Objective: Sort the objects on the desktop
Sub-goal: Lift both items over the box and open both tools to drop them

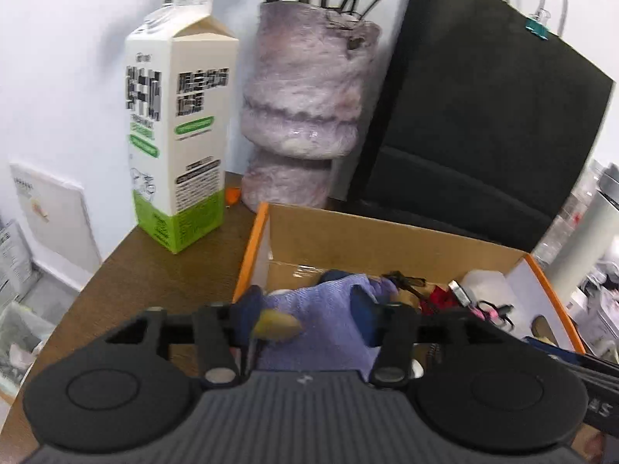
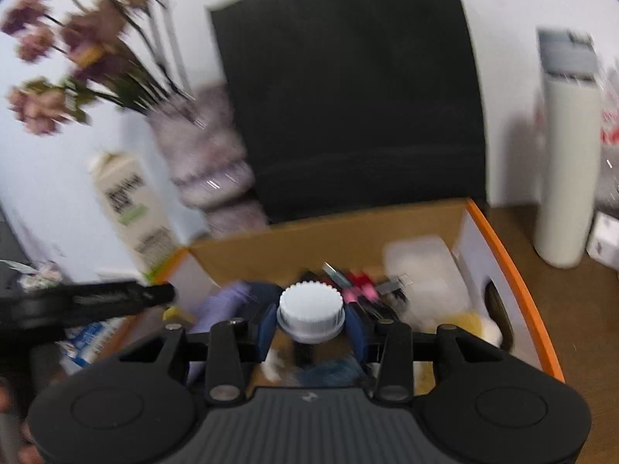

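orange-rimmed box (image 1: 253, 247), lilac cloth (image 1: 329, 309)

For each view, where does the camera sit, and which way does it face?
Left wrist: on the left gripper, facing down into the box; its fingers show, open.
Right wrist: on the right gripper, facing the box; its fingers clamp a white cap.
Shared: box, carton, vase, black bag.

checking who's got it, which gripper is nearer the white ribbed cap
Right. The right gripper is shut on the white ribbed cap over the cardboard box. The left gripper is off to the left, apart from it.
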### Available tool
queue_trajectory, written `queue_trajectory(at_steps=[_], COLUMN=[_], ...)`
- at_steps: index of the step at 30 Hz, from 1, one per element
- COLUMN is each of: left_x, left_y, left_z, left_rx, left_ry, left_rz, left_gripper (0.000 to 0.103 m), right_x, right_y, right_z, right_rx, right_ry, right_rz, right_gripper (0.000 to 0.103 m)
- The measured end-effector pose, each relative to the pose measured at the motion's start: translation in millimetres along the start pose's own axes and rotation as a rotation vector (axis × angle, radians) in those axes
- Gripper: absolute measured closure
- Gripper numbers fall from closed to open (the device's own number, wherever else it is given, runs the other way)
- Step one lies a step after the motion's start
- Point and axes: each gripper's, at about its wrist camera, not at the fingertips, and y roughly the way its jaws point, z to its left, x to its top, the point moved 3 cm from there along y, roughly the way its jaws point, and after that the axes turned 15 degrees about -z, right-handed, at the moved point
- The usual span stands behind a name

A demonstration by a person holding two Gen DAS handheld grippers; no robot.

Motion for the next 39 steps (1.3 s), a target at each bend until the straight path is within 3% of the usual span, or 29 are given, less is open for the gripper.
queue_trajectory(at_steps=[1, 4, 7, 9, 11, 14, 16, 19, 21, 28, 34, 39], left_x=[1.0, 6.4, 11.7, 13.5, 13.3, 3.3, -8.6, -17.0, -18.9, -47.8, -93.5, -127.2], left_y=[-2.4, -11.4, -17.6, -23.7, -29.2, -42.7, -47.0, -54.9, -69.9, -126.2, -158.0, -172.0], left_z=[-0.1, -1.7, -0.5, 0.8, -2.5, -12.2, -16.9, -19.1, -21.8, -36.2, -38.1, -27.3], left_rx=[-0.003, -0.030, -0.018, 0.011, 0.048, 0.041, 0.025, 0.072, 0.074, 0.032, 0.037, 0.024], left_ry=[0.004, 0.003, 0.022, 0.035, 0.082, 0.156, 0.187, 0.209, 0.223, 0.248, 0.309, 0.277], left_rz=[-0.006, -0.034, -0.035, -0.022, -0.022, -0.033, 0.015, 0.065, 0.056, 0.053, 0.001, -0.018], left_gripper=[0.036, 0.019, 0.015, 0.012, 0.001, 0.000, 0.000, 0.000, 0.000, 0.000, 0.000, 0.000], right_x=[-2.0, 4.9, 13.8, 18.3, 20.7, 21.0, 16.3, 10.3, 10.3, -5.2, -38.4, -78.6], right_y=[0.9, -6.3, -20.5, -26.2, -28.3, -32.2, -39.6, -52.2, -67.6, -117.7, -138.8, -146.4], right_z=[-2.5, -5.0, -3.7, -6.8, -7.0, -8.0, -10.7, -16.1, -21.3, -17.2, -4.1, 3.5], right_rx=[-0.012, -0.014, -0.025, -0.038, -0.062, -0.094, -0.084, -0.129, -0.165, -0.143, -0.161, -0.223], right_ry=[0.004, 0.021, 0.003, -0.016, -0.043, -0.053, -0.063, -0.112, -0.120, -0.128, -0.167, -0.288], right_rz=[0.011, -0.015, -0.069, -0.073, -0.058, -0.034, -0.005, 0.033, 0.033, 0.011, -0.041, -0.040], right_gripper=[0.062, 0.042, 0.029, 0.025, 0.024, 0.018, 0.017, 0.017, 0.016, 0.013, 0.013, 0.013])
